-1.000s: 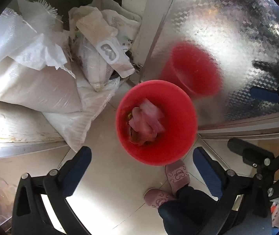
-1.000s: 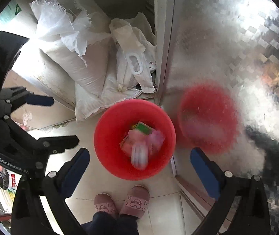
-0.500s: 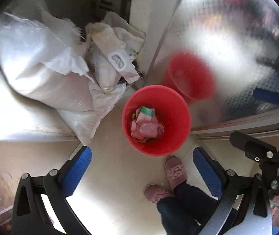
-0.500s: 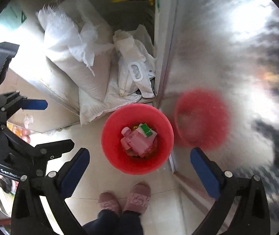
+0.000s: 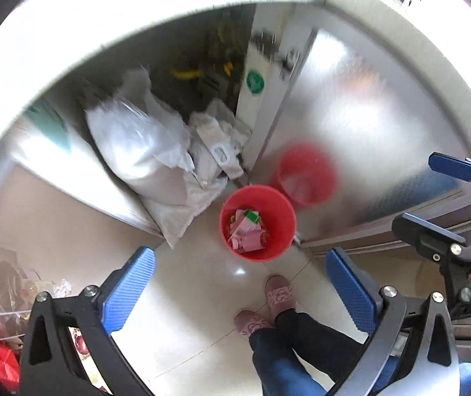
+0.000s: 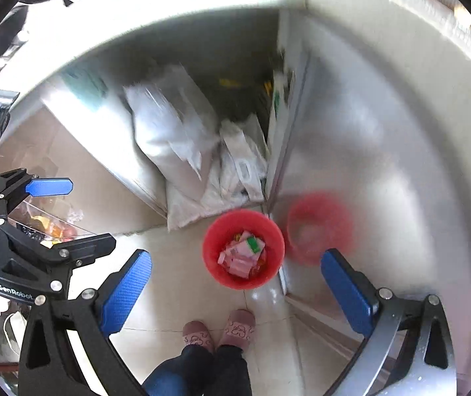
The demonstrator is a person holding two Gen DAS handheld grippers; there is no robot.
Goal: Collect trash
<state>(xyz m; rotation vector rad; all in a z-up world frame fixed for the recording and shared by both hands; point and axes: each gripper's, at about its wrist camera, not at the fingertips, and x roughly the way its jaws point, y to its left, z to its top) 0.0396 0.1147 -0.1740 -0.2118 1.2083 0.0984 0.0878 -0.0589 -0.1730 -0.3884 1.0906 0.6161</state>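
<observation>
A red bin (image 5: 275, 208) stands on the tiled floor far below, holding pink wrappers and a green-and-white packet (image 5: 247, 231). It also shows in the right wrist view (image 6: 212, 247) with the same trash (image 6: 242, 257) inside. My left gripper (image 5: 240, 287) is open and empty, high above the floor in front of the bin. My right gripper (image 6: 235, 283) is open and empty, also high above it. Each gripper shows at the edge of the other's view.
White woven sacks (image 5: 143, 155) and plastic bags (image 5: 219, 145) pile up in the corner behind the bin. A shiny metal door (image 5: 367, 138) on the right reflects the bin. The person's pink slippers (image 5: 278, 293) stand just before the bin.
Both grippers have risen well away from the bin, which now looks much smaller. The trash that was falling a second ago lies in the bin.
</observation>
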